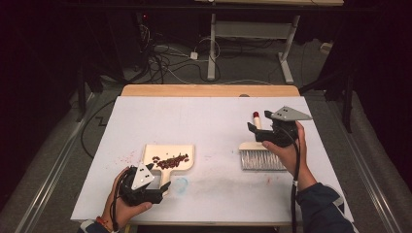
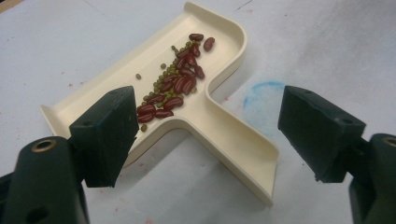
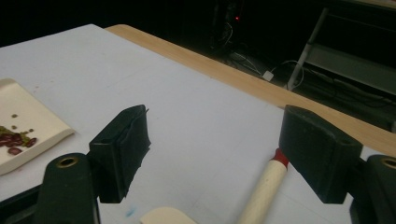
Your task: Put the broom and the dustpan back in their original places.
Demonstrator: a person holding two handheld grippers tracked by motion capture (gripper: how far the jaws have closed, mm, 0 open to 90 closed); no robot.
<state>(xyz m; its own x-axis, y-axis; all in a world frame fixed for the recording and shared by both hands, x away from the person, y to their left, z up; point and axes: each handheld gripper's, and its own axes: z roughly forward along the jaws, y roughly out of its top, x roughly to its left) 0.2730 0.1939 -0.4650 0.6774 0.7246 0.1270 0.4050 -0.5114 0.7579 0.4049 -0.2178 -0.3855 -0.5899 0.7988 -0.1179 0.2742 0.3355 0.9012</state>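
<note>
While the high view takes in the whole white table (image 1: 214, 121), the dustpan (image 1: 170, 156) lying on it serves as the reference point for all positions below.

From above, the dustpan lies flat with its wide mouth towards the far edge and its short handle pointing back at the person. The left gripper (image 1: 163, 189) sits just beside that handle end. The brush (image 1: 261, 154) lies well to the right of the dustpan, bristles near the person, its pale handle with a red tip running away towards the far edge. The right gripper (image 1: 256, 132) hangs over that handle.

The left gripper view adds detail not readable from above: the beans (image 2: 175, 86) in the dustpan are a mix of dark red kidney-shaped ones and small green ones, gathered in a streak from the tray centre towards the handle neck. Its jaws stand spread wide, one on each side of the handle, pads clear of it. A blue smudge (image 2: 261, 95) marks the table just beside the handle.

The right gripper view shows its jaws spread apart, nothing between the pads, with the brush handle (image 3: 264, 186) lying below them and the dustpan corner off to the side.
</note>
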